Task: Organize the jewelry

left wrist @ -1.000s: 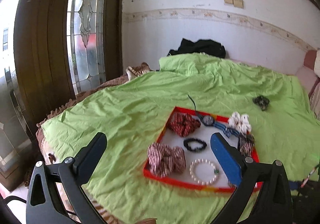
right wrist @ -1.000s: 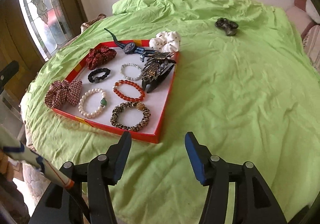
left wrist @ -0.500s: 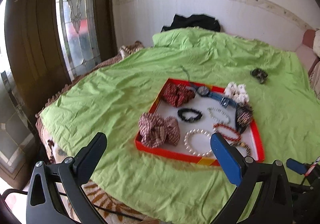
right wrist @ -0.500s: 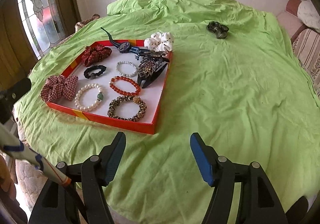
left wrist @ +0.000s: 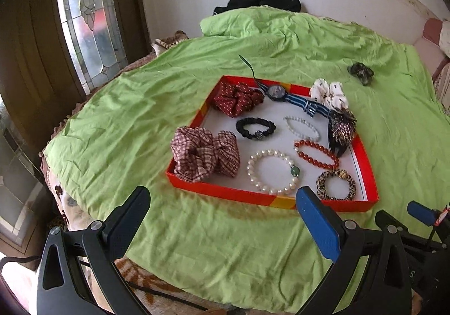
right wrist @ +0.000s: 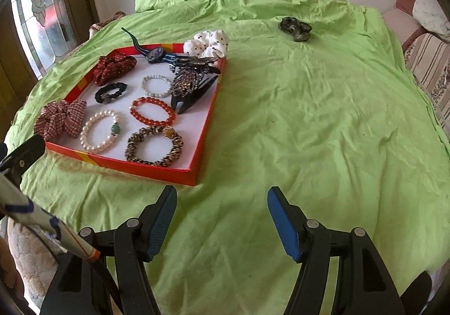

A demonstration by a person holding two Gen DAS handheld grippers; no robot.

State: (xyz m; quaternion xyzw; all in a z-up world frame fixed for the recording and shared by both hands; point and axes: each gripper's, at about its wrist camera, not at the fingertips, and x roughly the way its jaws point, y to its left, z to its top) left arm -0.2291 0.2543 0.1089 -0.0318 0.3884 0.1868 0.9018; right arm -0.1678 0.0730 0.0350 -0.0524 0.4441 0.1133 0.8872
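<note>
- The green bedspread (right wrist: 309, 118) covers the bed and carries everything.
- A red tray (right wrist: 208, 129) sits on it to the left, already holding scrunchies, bracelets, a watch (left wrist: 277, 92) and a large hair clip (right wrist: 191, 87).
- The left gripper (left wrist: 222, 213) and right gripper (right wrist: 222, 202) both hover just short of the tray, fingers spread, holding nothing.
- A small dark hair clip (right wrist: 295, 28) lies alone on the bedspread, well apart from the tray.
- Judged step: nearly done, with one stray left. The next move probably calls for the right gripper to reach far forward, pinch that clip and carry it into the tray.
</note>
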